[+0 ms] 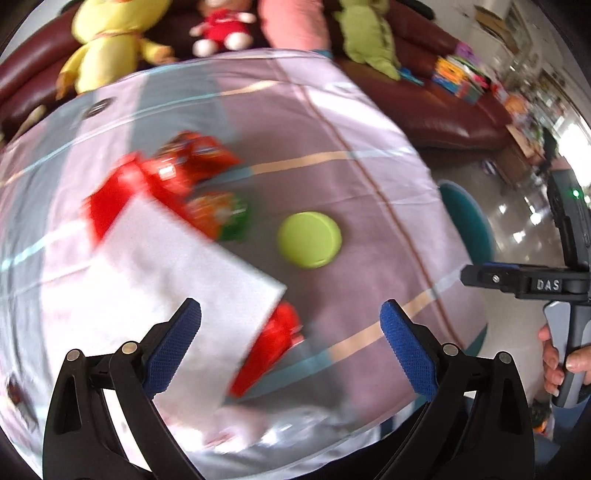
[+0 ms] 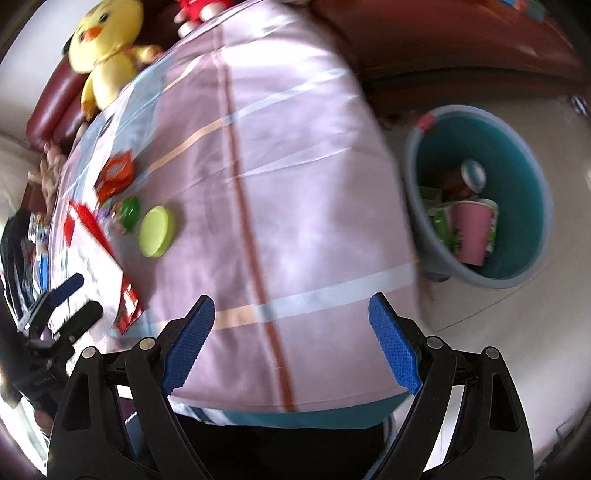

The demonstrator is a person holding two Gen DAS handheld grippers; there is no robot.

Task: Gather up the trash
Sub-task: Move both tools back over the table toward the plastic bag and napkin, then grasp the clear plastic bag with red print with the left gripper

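My left gripper point(image 1: 290, 325) is open and empty, just above a flat red-and-white box point(image 1: 166, 280) on the pink striped tablecloth point(image 1: 332, 122). Beyond the box lie a red-orange snack packet point(image 1: 195, 155), a green-and-orange wrapper point(image 1: 221, 216) and a lime-green round lid point(image 1: 309, 239). My right gripper point(image 2: 291, 328) is open and empty over the table's near edge. In its view the box point(image 2: 96, 254), an orange carton point(image 2: 116, 173), the wrapper point(image 2: 127, 214) and the lid point(image 2: 157, 231) lie at left. A teal bin point(image 2: 480, 192) on the floor at right holds a pink cup, a can and green wrappers.
A dark red sofa point(image 1: 443, 107) behind the table carries plush toys, including a yellow duck point(image 1: 107, 40) and a red doll point(image 1: 223, 29). The bin's rim point(image 1: 469, 221) peeks past the table's right edge. The right gripper's handle point(image 1: 565, 280) and hand show at far right.
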